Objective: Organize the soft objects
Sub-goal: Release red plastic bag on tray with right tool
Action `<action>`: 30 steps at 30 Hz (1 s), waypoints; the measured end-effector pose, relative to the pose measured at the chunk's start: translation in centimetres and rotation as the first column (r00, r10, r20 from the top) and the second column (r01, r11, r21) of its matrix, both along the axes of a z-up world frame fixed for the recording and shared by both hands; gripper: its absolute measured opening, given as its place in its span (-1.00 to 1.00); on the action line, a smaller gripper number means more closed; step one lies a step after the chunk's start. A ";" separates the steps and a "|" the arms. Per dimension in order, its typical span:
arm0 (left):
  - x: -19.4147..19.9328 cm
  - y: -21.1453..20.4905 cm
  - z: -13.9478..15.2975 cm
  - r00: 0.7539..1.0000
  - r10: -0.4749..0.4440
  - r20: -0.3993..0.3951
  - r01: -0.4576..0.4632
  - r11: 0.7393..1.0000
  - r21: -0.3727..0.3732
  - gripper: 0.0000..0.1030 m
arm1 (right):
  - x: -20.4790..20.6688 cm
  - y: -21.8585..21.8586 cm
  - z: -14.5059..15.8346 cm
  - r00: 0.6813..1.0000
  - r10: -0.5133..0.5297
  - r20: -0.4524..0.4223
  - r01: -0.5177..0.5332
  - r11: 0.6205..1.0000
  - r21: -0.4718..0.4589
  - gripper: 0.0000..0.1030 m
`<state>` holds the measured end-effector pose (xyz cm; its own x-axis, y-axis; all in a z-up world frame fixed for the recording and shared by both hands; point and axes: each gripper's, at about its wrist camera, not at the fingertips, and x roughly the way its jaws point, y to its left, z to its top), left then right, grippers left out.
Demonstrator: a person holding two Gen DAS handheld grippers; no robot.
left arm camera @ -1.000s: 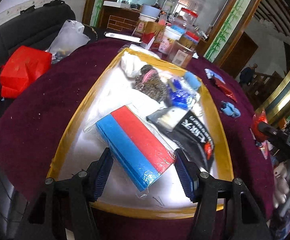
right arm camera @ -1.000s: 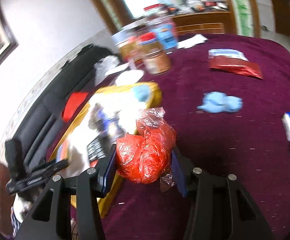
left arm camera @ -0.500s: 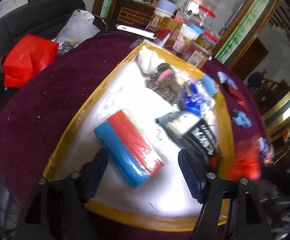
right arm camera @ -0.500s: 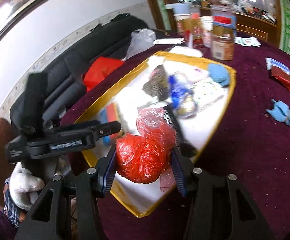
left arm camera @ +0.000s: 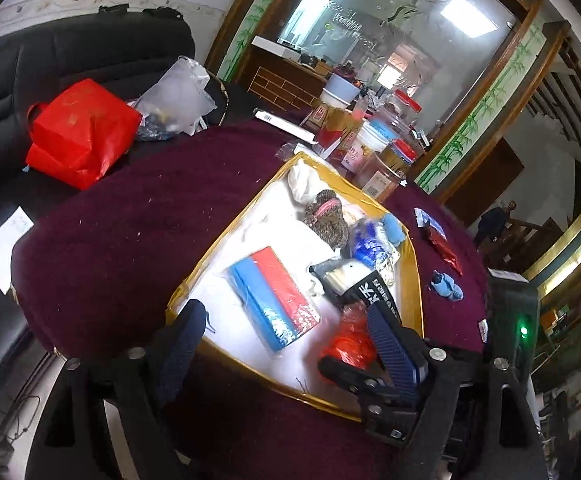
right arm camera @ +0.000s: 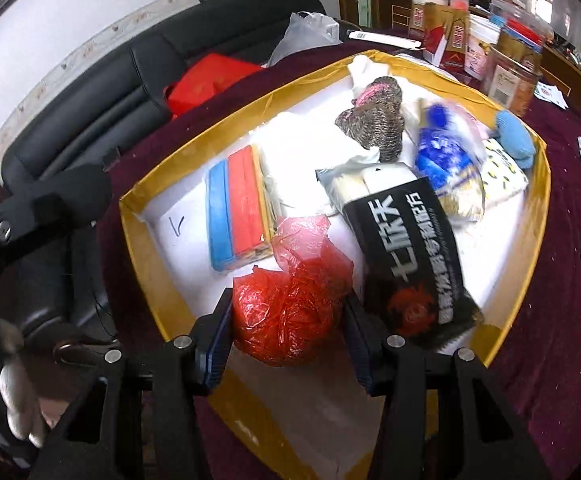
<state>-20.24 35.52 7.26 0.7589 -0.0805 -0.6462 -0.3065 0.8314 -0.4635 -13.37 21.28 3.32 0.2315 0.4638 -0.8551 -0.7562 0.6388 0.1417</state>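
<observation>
Inside one yellow-rimmed tray (right arm camera: 538,248): one red-blue pack (right arm camera: 237,220), one black pouch (right arm camera: 414,256).

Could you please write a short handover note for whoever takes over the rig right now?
Right gripper: shut on the red bag, over the tray's near end.
Left gripper: jaws opening, nothing between them; the blue-red pack lies in the tray ahead.
Done: pack, black packet, knit piece and other soft items are in the tray.
Left: set the red bag down; blue cloth and red packet lie on the table.
</observation>
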 end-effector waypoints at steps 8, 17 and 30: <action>0.2 -1.0 -0.6 0.999 -0.025 -0.021 0.026 0.999 0.035 0.67 | -0.2 -0.3 0.9 0.999 -0.008 0.042 0.007 1.000 0.019 0.11; -0.1 -3.7 0.8 1.000 -0.014 -0.002 0.014 0.973 0.232 0.68 | -0.5 -3.7 3.0 0.996 -0.051 0.070 0.043 0.993 0.107 0.20; 0.6 -6.8 1.6 1.000 -0.019 -0.025 0.027 0.930 0.366 0.74 | 0.8 -9.0 3.0 0.988 -0.143 0.051 0.133 0.979 0.155 0.21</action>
<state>-19.66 28.70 8.87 0.7457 0.1475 -0.6498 -0.2918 0.9490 -0.1194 -12.62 12.33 6.35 0.3526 0.5459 -0.7600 -0.6726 0.7125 0.1997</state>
